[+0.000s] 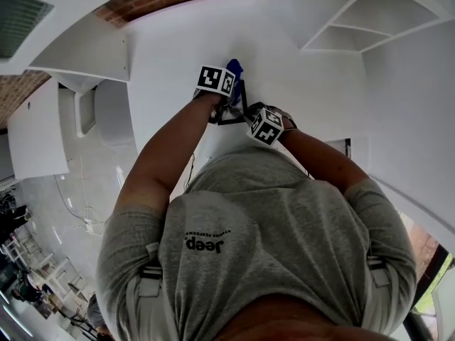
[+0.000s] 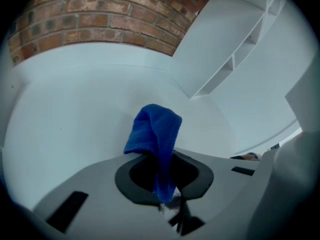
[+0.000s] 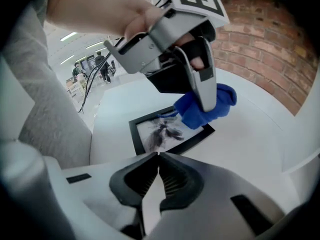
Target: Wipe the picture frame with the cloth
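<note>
Where the grey shirt point(image 1: 270, 219) fills the lower half of the head view, the word "Jeep" point(image 1: 205, 244) stands in dark print, upside down, with a line of smaller letters under it too fine to read. Each of the two marker cubes, one point(image 1: 215, 80) above centre and one point(image 1: 265, 126) just right of it, bears black-and-white squares and no words.

The left claw point(image 2: 162, 159) is clamped on the one blue cloth point(image 2: 155, 126), which passes between its jaws and bunches up beyond them at the middle of the left gripper view. The right claw point(image 3: 158, 155) has its jaws together at the tips, with nothing between them.

One black frame point(image 3: 165, 134) lies flat on the white counter point(image 3: 240, 144), at the centre of the right gripper view just beyond the closed tips; it holds a dark, feathery picture on a pale ground. The cloth covers the frame's upper right corner there; whether it presses on the frame cannot be told.
</note>
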Motion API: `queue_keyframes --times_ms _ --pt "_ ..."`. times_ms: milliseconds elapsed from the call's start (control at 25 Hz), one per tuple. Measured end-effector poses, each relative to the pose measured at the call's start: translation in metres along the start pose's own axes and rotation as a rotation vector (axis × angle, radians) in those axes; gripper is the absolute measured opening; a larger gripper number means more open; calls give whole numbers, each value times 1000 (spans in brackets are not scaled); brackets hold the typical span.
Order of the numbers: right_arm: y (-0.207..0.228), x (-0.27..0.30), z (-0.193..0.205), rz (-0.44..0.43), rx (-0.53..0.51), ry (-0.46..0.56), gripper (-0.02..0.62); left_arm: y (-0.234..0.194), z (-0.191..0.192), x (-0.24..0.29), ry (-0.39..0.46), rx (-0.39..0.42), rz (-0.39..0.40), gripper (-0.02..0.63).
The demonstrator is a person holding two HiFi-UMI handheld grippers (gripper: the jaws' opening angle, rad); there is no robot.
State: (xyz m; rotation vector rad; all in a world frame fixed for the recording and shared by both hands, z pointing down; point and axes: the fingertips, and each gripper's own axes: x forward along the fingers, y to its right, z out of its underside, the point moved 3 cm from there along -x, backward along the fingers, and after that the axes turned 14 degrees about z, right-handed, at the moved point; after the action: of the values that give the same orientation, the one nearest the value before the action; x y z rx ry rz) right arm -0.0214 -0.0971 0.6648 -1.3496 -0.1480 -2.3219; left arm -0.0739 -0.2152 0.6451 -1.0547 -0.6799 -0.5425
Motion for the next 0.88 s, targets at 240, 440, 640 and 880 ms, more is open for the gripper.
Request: queue_keyframes --times_ms 240,440,640,880 --pt "-1 0 2 7 7 3 20 -12 2 9 -36 2 -53 55" --pt "1 0 1 11 20 2 20 2 25 10 -88 36 -38 57" --pt "1 -1 2 12 14 1 20 24 72 11 -125 27 20 56" --pt "1 0 1 10 19 -4 21 45 106 7 -147 4 82 55"
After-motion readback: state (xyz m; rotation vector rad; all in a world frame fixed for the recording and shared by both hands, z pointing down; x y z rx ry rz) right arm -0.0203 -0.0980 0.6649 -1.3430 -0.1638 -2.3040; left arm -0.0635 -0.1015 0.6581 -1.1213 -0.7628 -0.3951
